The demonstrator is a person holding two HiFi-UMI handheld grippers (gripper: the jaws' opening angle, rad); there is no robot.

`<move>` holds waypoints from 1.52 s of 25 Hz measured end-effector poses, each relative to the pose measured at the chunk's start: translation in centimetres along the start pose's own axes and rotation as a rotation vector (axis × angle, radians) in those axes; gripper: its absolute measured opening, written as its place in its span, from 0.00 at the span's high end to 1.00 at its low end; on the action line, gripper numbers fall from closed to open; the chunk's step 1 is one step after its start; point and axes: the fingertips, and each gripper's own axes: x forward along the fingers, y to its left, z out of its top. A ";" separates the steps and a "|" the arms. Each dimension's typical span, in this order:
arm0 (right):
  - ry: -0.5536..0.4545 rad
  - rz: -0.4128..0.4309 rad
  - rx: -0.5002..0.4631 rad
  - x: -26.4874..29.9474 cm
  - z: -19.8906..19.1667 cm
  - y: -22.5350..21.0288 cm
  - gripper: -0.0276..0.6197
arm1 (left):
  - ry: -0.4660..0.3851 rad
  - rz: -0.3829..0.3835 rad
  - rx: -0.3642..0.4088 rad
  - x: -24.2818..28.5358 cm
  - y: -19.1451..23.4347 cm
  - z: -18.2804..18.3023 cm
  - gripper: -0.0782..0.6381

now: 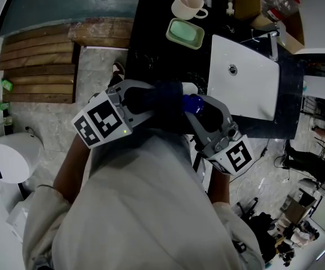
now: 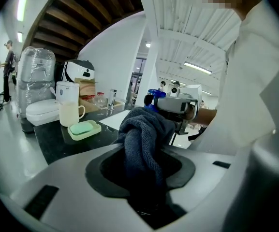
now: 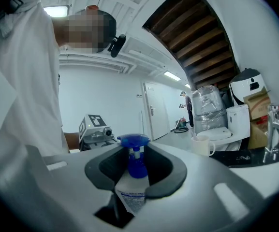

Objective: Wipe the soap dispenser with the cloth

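A black counter (image 1: 151, 16) fills the 12 o'clock part of the head view, with a white sink (image 1: 246, 77) at 2 o'clock. Below them a person in a pale shirt holds both tools out in front of the chest, clear of the counter top.

The left gripper (image 2: 141, 170) is clamped on a dark blue cloth (image 2: 146, 129), its jaws nearly together around the bunched fabric, which bulges out ahead of them in a loose wad. The right gripper (image 3: 135, 170) has its jaws partway apart and pressed on either side of the soap dispenser (image 3: 132, 195), a small white bottle with a blue pump (image 3: 134, 141) standing above the jaws.

In the head view the cloth (image 1: 156, 103) sits at 9 o'clock of the pump (image 1: 191, 102), right against it; whether it actually touches cannot be told. A mug (image 1: 187, 4) and a green soap dish (image 1: 185, 32) stand at 12 o'clock, well apart from the work.

The cloth looks soft and limp, likely to fold around whatever it meets, so a grip low on the bunch leaves a free pad for rubbing. The bottle appears light, smooth plastic, probably slippery and easy to twist in the jaws. The shoulder below the pump seems the safest hold, as the pump would likely sink under pressure.
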 end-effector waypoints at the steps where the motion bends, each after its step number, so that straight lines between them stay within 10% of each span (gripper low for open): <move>1: 0.001 -0.001 0.001 0.0 0.0 0.0 0.83 | -0.003 0.002 0.002 0.0 0.0 0.1 0.69; 38: 0.016 -0.001 -0.010 0.1 -0.1 0.1 0.83 | -0.102 0.100 0.021 1.0 3.9 5.5 0.69</move>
